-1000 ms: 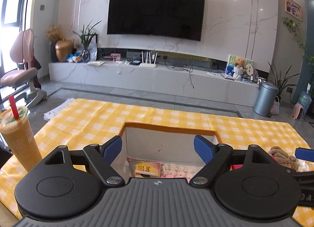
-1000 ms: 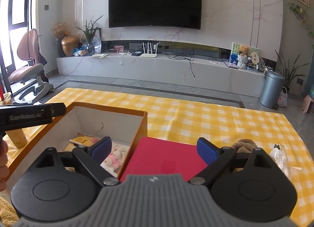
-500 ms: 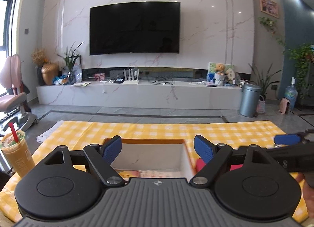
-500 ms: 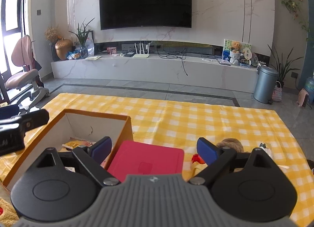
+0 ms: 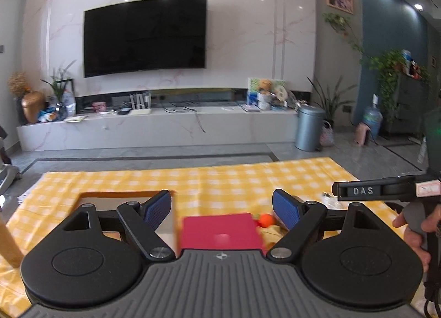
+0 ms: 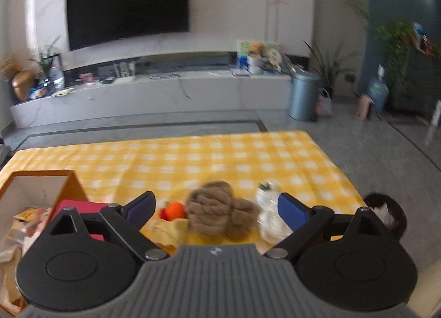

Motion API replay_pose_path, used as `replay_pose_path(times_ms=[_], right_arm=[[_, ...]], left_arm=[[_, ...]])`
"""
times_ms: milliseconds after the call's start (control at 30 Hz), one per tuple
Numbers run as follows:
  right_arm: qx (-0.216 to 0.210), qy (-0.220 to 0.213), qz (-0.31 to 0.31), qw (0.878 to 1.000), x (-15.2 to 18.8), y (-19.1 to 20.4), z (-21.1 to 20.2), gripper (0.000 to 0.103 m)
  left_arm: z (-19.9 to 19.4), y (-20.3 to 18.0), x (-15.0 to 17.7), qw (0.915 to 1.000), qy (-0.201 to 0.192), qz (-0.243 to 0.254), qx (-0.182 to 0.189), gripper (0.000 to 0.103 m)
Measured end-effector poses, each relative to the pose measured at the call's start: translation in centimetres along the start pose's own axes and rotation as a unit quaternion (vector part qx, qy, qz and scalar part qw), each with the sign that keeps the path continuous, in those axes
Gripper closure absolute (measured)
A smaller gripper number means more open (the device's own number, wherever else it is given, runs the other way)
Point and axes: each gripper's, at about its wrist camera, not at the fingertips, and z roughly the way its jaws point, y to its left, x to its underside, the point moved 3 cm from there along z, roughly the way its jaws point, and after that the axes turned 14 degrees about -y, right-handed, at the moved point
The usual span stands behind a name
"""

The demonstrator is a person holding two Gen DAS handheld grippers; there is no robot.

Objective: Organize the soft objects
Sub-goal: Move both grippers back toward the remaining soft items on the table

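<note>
Right gripper (image 6: 216, 209) jaws wide, empty, lined up on fuzzy brown plush lump (image 6: 220, 214) on yellow checked cloth (image 6: 193, 158), right of open orange cardboard box (image 6: 41, 177) — likely next pick. Left gripper (image 5: 222, 208) jaws wide too, empty, hovering over flat red lid (image 5: 220, 231) beside box.

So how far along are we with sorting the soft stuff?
Partly done: the box already holds a few items. Nothing is in hand; the left gripper and right gripper are both open. Left on the cloth: brown plush, orange toy, clear bag.
</note>
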Motion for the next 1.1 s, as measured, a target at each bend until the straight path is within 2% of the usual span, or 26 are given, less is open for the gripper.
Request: replay_pose_path(times_ms=[200,433,600,700,767,900,1100], right_arm=[[0.046,0.053,0.079,0.994,2.2,-5.9,2.5,0.009],[0.072,0.104,0.163,0.978,5.0,-10.3,5.3,0.009],[0.104,0.128,0.173,0.971,6.7,-12.6,6.3,0.009],[0.128,0.146,0.18,0.964,7.8,-14.2,6.9,0.009],[0.129,0.154,0.189,0.961,8.4,-14.8,7.4,0.009],[0.117,0.145,0.195,0.963,8.3,-14.4,8.5,0.009],[0.102,0.087,0.174,0.976,7.3,-12.8,11.1,0.009]], left_arm=[[2.5,-4.2,2.5,0.9987,0.03,0.015,0.037,0.006],[5.8,-8.5,6.7,0.9942,0.075,0.053,0.057,0.005],[8.1,-10.4,9.6,0.9887,0.109,0.076,0.069,0.005],[9.0,-10.7,11.0,0.9871,0.126,0.068,0.071,0.005],[9.6,-10.9,11.7,0.9863,0.132,0.064,0.076,0.006],[10.2,-11.3,12.2,0.9855,0.141,0.065,0.068,0.005],[10.1,-11.5,12.3,0.9847,0.136,0.078,0.075,0.005]])
